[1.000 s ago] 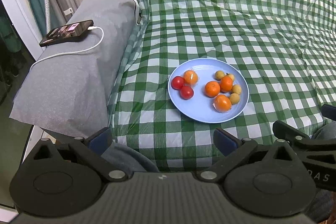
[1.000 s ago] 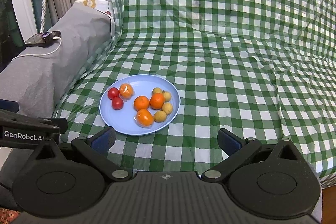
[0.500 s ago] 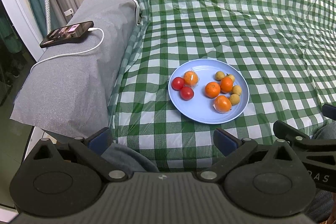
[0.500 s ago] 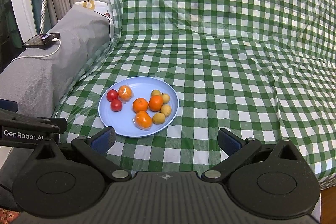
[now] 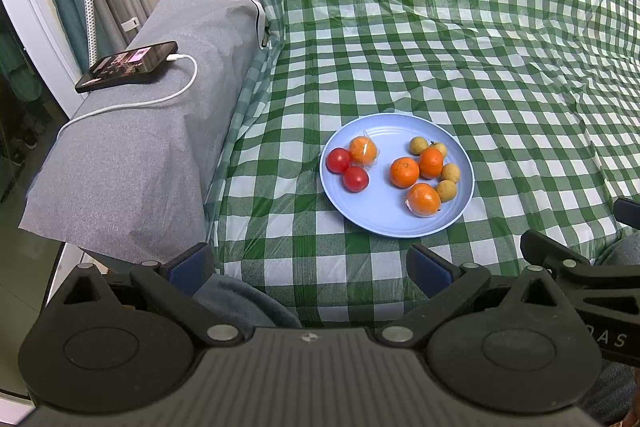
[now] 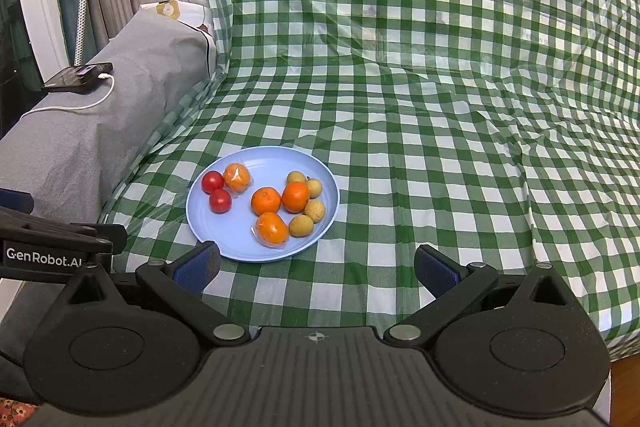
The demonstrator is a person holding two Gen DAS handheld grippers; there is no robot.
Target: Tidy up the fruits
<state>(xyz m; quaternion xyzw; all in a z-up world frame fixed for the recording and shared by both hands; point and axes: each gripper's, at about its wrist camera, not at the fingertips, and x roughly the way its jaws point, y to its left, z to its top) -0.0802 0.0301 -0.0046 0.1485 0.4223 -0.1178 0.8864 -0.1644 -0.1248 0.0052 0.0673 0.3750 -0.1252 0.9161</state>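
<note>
A light blue plate (image 5: 384, 219) (image 6: 240, 243) lies on the green checked cloth (image 5: 440, 59) (image 6: 420, 115). On it are two red tomatoes (image 5: 346, 169) (image 6: 216, 191), several oranges (image 5: 405, 172) (image 6: 266, 201), two of them in clear wrap, and several small yellow-brown fruits (image 5: 446, 190) (image 6: 315, 209). My left gripper (image 5: 310, 267) hangs open near the cloth's front edge, short of the plate. My right gripper (image 6: 316, 269) is open too, just in front of the plate, holding nothing.
A grey covered ledge (image 5: 132, 147) (image 6: 80, 139) runs along the left, with a phone (image 5: 127, 66) (image 6: 78, 77) and its white charging cable (image 5: 160, 99) on it. Curtains and a white door frame stand far left. The cloth stretches bare behind and right of the plate.
Both views have shifted slightly: the plate sits a little lower in the right wrist view. The fruits have not moved and both grippers stay open.
</note>
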